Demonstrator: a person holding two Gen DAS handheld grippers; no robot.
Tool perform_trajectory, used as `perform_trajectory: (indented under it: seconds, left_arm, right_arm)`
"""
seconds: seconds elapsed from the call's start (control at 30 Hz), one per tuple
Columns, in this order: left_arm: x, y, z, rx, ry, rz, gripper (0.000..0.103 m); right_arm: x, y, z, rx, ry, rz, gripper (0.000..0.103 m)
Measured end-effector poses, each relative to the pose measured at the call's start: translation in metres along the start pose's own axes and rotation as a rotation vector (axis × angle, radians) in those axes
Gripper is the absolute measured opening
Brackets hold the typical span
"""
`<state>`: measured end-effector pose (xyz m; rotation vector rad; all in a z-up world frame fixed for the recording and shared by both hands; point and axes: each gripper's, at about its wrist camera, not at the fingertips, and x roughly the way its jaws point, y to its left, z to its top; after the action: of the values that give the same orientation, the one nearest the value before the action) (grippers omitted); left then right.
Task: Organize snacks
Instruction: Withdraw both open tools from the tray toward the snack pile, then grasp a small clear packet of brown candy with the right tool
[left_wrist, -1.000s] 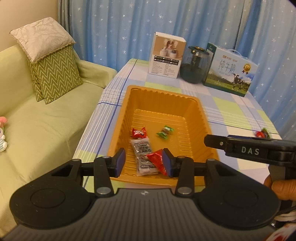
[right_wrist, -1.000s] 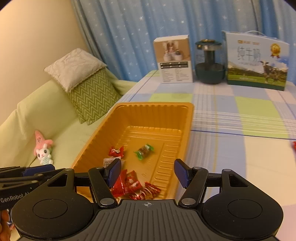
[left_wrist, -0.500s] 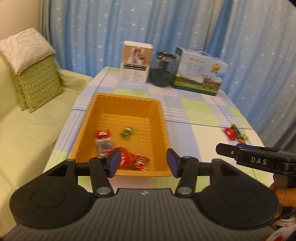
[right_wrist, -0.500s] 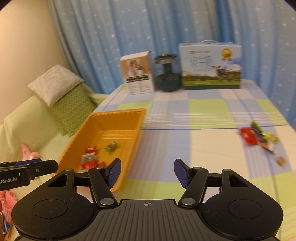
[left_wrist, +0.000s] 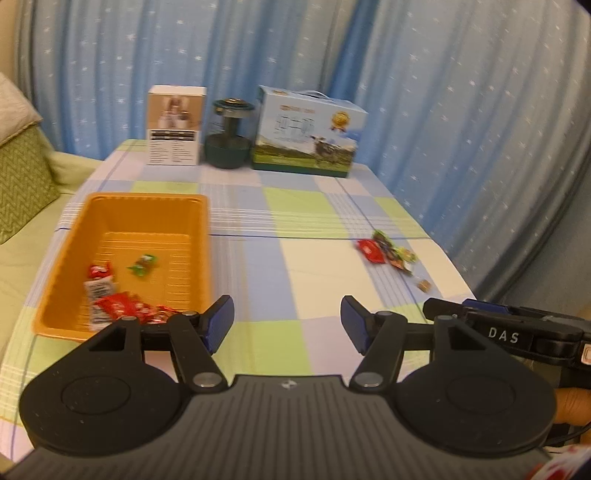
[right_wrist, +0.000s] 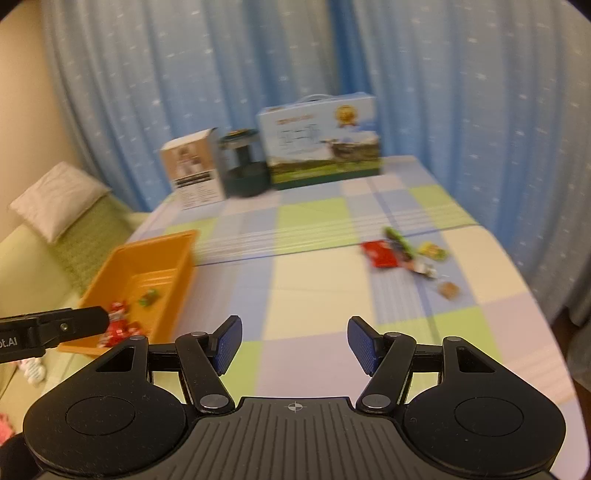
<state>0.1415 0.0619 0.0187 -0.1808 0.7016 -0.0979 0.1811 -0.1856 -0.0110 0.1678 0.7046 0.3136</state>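
Note:
An orange tray (left_wrist: 74, 236) sits at the table's left edge and holds several snacks: red packets (left_wrist: 118, 306), a white packet and a green candy (left_wrist: 142, 264). It also shows in the right wrist view (right_wrist: 118, 258). A pile of loose snacks (left_wrist: 388, 251) lies on the table's right side, seen also in the right wrist view (right_wrist: 402, 253), with a small brown piece (right_wrist: 448, 290) beside it. My left gripper (left_wrist: 286, 326) is open and empty above the table's front. My right gripper (right_wrist: 293, 343) is open and empty, pointing at the table's middle.
A white box (left_wrist: 175, 125), a dark green jar (left_wrist: 229, 138) and a blue milk carton box (left_wrist: 308, 134) stand along the table's far edge. A green sofa with cushions (right_wrist: 59, 199) lies to the left. Blue curtains hang behind.
The red packet has left my left gripper and lies in the tray. Both grippers have swung right, away from the tray toward the table's middle and the loose snack pile.

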Motion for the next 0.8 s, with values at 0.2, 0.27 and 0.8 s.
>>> perform_trajectory:
  seconds: [0.2,0.27,0.8]
  left_arm:
    - [0.015,-0.030,-0.003,0.045,0.015,-0.041,0.065]
    - [0.020,-0.038,-0.003,0.053,0.022,-0.052,0.065]
    - [0.054,-0.076,-0.002,0.106,0.049,-0.097,0.069]
  right_arm:
    - [-0.012,-0.041,-0.004,0.043,-0.003,-0.078,0.063]
    - [-0.014,-0.051,-0.005,0.053,0.004,-0.098,0.064]
    - [-0.010,-0.088,-0.009,0.085,0.009,-0.138,0.063]
